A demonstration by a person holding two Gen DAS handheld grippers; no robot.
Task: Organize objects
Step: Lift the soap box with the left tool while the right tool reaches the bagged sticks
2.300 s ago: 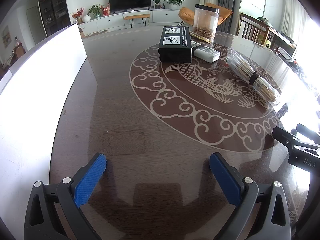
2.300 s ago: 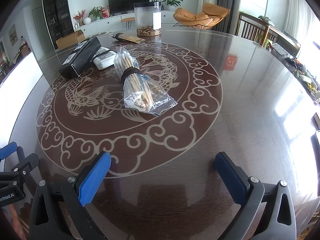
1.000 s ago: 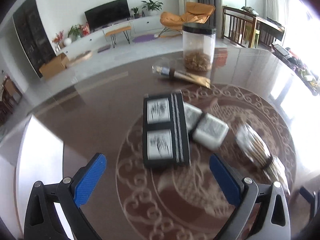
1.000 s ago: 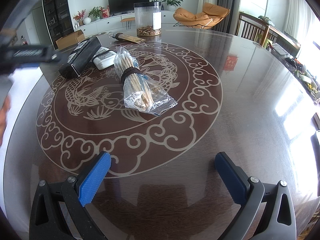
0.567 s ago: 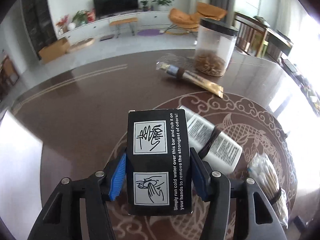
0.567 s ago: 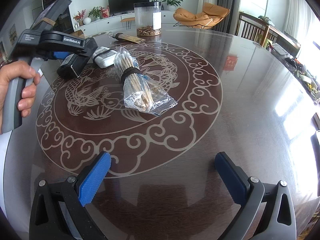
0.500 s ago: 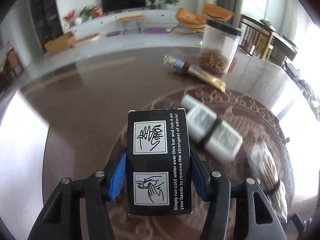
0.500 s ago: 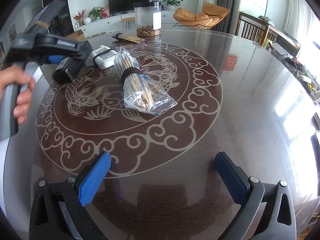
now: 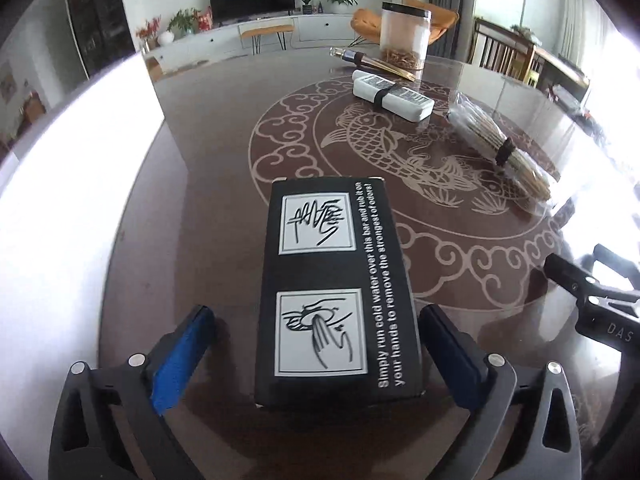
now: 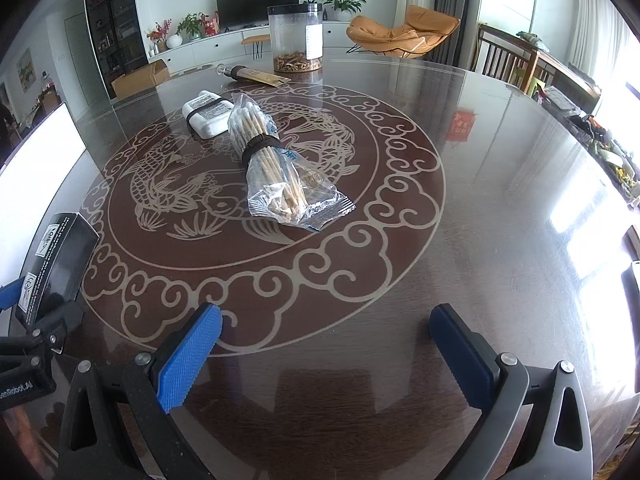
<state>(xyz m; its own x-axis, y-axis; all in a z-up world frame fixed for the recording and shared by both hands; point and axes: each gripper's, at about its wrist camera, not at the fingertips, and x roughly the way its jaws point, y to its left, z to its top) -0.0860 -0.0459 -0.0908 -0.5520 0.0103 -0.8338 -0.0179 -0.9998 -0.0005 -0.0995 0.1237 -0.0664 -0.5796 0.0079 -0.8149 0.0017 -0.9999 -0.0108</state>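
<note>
the left gripper (image 9: 316, 350) is opening wide, its pads clear of the black box (image 9: 336, 292) lying between them near the table (image 9: 208, 168) edge. the right gripper (image 10: 324, 352) gapes empty; white packs (image 10: 208, 114), bagged skewers (image 10: 276, 164) and a jar (image 10: 296, 38) lie well beyond.

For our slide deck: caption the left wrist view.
Black box lies between the left claw's opening jaws on the table.

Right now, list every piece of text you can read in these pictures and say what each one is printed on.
"Simply run cold water over this bar and rub it on your hands to remove the strongest of odors!": black box.
"DAS": right tongs body.
White packet print: too small.
Jar label: unreadable.
</note>
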